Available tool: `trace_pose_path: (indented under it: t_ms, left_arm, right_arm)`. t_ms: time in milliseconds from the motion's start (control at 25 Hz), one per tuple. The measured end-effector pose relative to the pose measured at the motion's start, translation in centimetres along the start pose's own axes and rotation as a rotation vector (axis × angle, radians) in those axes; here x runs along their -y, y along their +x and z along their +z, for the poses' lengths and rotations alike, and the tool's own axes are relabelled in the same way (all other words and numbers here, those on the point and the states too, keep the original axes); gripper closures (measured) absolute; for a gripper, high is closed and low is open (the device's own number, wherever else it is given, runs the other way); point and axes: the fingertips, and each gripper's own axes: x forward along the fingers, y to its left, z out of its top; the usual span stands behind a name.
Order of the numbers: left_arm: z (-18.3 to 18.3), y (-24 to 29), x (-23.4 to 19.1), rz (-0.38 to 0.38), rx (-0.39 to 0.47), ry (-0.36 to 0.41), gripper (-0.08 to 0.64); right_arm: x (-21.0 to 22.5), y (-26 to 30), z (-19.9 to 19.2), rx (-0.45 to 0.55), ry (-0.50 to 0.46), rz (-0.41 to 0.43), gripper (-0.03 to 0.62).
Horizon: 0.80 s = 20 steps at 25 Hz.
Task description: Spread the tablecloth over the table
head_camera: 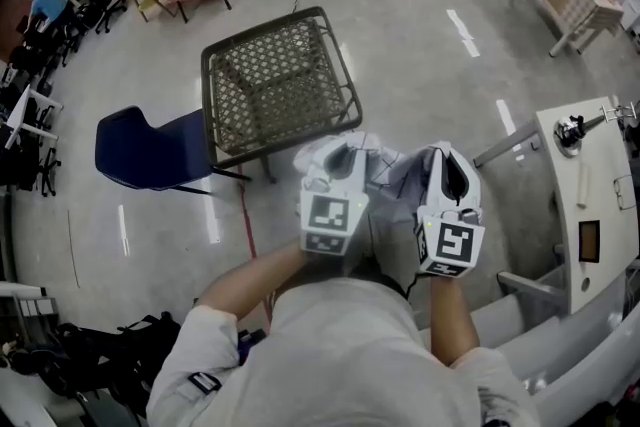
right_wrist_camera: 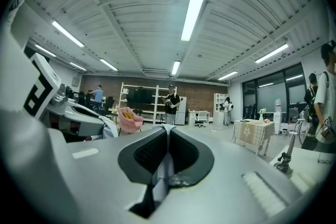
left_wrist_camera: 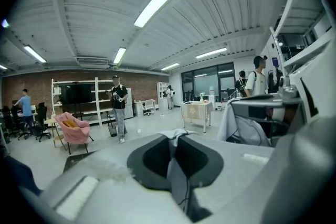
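Head view: left claw [head_camera: 333, 150] and right claw [head_camera: 447, 153] each pinch tablecloth [head_camera: 392, 167].

Pale grey-white tablecloth [head_camera: 392, 173] hung bunched and crumpled, its fabric pinched in the closed left gripper [head_camera: 340, 155] and right gripper [head_camera: 450, 160], just beside the near corner of the uncovered woven-top, dark-framed table [head_camera: 275, 80].

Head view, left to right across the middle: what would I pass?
Dark blue plastic chair → square woven-top table with dark metal frame → left hand-held gripper → right hand-held gripper → white workbench.
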Motion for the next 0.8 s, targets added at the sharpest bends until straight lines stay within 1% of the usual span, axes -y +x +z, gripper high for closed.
trace_pose_path:
  t_ms: [120,240,440,600,720,800]
  left_arm:
    - [0.1,2.1,0.1,-0.054,0.013,0.021,0.537]
    - [0.1,4.3,-0.3,-0.115,0.016,0.024,0.537]
    - [0.8,7.7,-1.4,-0.234,0.021,0.041,0.537]
    - [2.1,9.9,-1.8,-0.346,0.033,0.097,0.537]
    - [3.0,11.2,-1.7,-0.422,0.045,0.146,0.537]
    - [3.5,12.3,-1.6,-0.458,0.052,0.179,0.537]
  right_arm:
    - [0.9,1.3,-0.7,-0.013,-0.007,-0.051,0.584]
    - [1.8,2.8,-1.4,-0.041,-0.010,-0.113,0.584]
    - [3.4,4.5,-1.4,-0.067,-0.003,-0.253,0.584]
    - [4.1,5.1,-1.0,-0.077,0.006,-0.350,0.584]
    - [3.7,5.3,-0.7,-0.074,0.005,-0.403,0.584]
    - [3.4,5.5,-0.6,-0.070,0.008,-0.427,0.584]
